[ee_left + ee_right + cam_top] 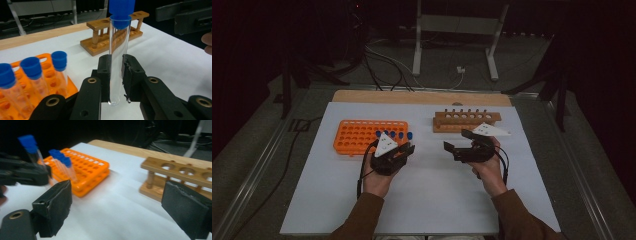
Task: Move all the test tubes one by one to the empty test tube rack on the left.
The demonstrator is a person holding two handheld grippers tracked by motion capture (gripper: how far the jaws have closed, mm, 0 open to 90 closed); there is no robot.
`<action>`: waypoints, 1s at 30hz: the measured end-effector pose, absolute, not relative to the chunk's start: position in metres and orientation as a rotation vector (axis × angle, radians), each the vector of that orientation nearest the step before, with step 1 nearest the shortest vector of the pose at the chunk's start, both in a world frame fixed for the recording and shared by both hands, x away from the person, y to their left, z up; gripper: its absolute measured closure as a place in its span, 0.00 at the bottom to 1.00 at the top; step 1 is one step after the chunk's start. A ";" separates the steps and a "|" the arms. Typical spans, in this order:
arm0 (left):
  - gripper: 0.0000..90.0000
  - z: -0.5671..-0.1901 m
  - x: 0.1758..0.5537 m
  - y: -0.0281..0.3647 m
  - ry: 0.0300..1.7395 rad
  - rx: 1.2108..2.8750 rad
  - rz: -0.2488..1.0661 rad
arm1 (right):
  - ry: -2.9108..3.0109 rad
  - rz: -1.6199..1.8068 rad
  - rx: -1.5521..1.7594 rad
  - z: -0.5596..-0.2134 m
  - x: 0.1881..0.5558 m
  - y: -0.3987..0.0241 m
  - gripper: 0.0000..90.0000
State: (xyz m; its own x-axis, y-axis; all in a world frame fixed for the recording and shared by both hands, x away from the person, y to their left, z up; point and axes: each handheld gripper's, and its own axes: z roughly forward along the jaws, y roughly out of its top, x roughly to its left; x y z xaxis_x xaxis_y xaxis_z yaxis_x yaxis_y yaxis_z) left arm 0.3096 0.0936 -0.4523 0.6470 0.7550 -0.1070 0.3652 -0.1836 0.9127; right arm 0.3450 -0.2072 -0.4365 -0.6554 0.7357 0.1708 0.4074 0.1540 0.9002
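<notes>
Pinching a clear test tube with a blue cap upright between its pads, the left gripper holds it above the white table, with the orange rack just to its left. Beyond it stands the wooden rack. The right gripper is spread wide with nothing between its jaws, the wooden rack just ahead.

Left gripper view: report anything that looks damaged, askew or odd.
One thing stands out: the pad on one of the left gripper fingers looks frayed, with ragged bits along its inner edge beside the clear test tube it clamps. The tube itself stands upright with its blue cap on, and it looks empty and uncracked.
</notes>
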 end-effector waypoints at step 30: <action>0.87 -0.445 0.321 0.180 1.096 1.617 0.657 | 2.042 1.460 1.156 -0.439 0.341 -0.253 0.00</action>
